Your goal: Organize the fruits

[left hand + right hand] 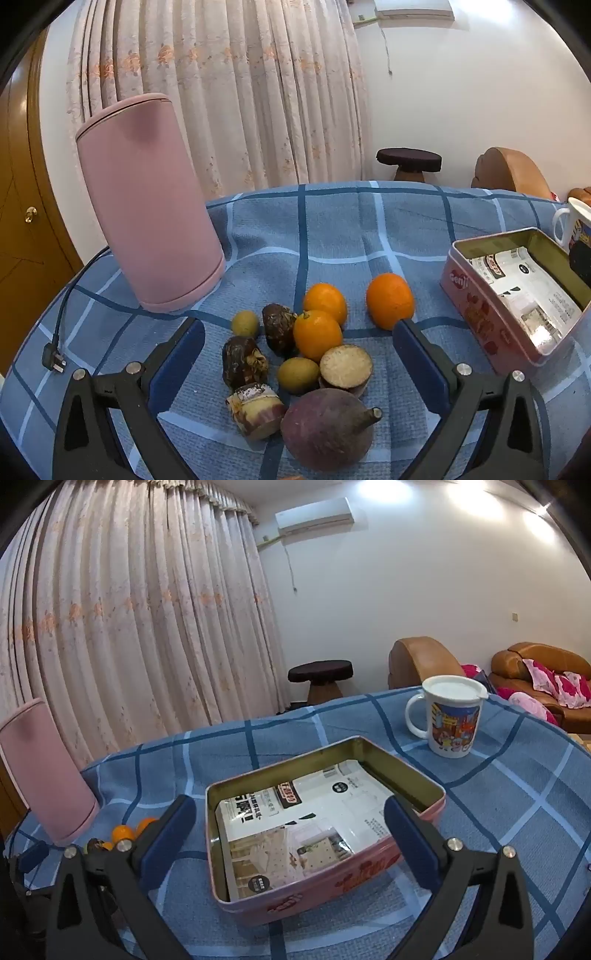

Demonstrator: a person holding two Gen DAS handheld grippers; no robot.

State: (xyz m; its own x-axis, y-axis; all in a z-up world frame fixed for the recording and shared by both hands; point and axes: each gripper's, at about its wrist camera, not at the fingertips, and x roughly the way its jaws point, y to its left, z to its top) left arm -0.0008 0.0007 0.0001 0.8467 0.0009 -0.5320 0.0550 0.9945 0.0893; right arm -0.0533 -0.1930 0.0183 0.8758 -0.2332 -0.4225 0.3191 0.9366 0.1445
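- Table [369, 229] under a blue checked cloth [229, 760], slightly rumpled, with pale and dark blue lines crossing it.
- Left tongs [299, 350] spread wide, grasping nothing, poised above a huddle of produce near the table's near edge.
- In that huddle: three oranges [317, 334], two close together and one [389, 300] a little apart to the right; two small green fruits [297, 374]; dark brown scaly pieces [279, 326]; a cut root [346, 365] with pale flesh facing up; a striped cut chunk [255, 410]; a large purple round one [327, 428] with a stub, nearest the camera.
- Pink cylinder appliance [151, 206] standing on the left of the table, lid on, its black cord and plug [53, 356] lying on the cloth beside it.
- Right tongs [290, 827] likewise released, empty, straddling the near part of an open pink tin [332, 893].
- Tin lidless, gold-coloured inside, with printed white packets [306, 819] lying flat in it; right of the fruit, apart from it.
- White mug [448, 716] with a cartoon print and a white lid, upright beyond the tin towards the far right edge.
- Behind the table: long pale curtains [140, 620] with a peach flower band, a white wall [406, 590], an air conditioner [314, 513] high up.
- Dark round stool [319, 674] on the floor by the curtain; brown leather sofa [535, 657] with pink cushions at right.
- Wooden door [22, 221] with a brass knob at far left.
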